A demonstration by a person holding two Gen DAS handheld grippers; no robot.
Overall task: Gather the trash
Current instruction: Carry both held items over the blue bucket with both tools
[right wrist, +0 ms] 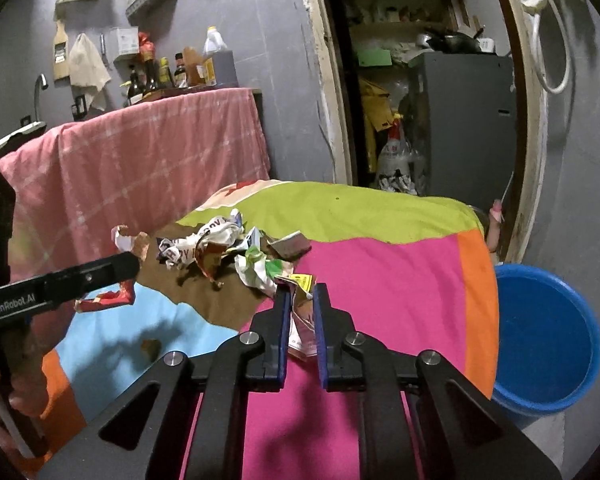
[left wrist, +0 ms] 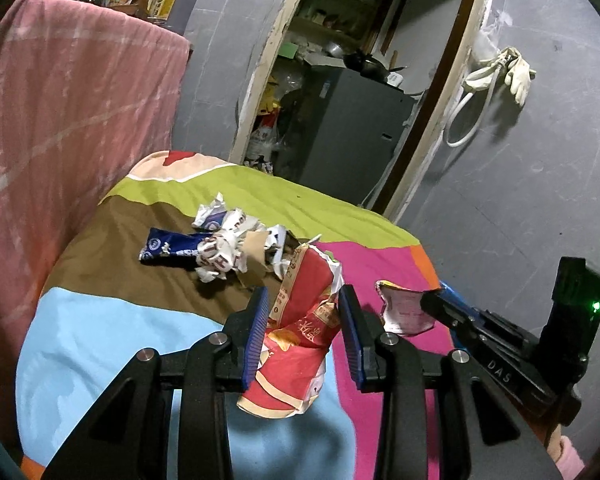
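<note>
Red snack bag (left wrist: 300,336) is pinched in the left gripper (left wrist: 304,320); right gripper (right wrist: 300,312) pinches a pinkish wrapper (right wrist: 302,328); crumpled wrappers (right wrist: 220,248) remain on the bedspread (right wrist: 400,280); blue bucket (right wrist: 548,340) waits nearby.

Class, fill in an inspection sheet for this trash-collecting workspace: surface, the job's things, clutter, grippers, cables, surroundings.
Surface: patchwork cloth in green, pink, brown, blue and orange covers the table.
Job's things: crumpled red wrapper; pale wrapper; pile of crumpled wrappers on the brown patch; blue bucket beside the table's right edge.
Clutter: blue packet lies at the pile's left end.
Grippers: left gripper shut on the red wrapper, lifted off the cloth; right gripper shut on the pale wrapper.
Cables: white hose looped on the wall with gloves.
Surroundings: pink cloth over a counter with bottles; open doorway onto a grey cabinet.
</note>
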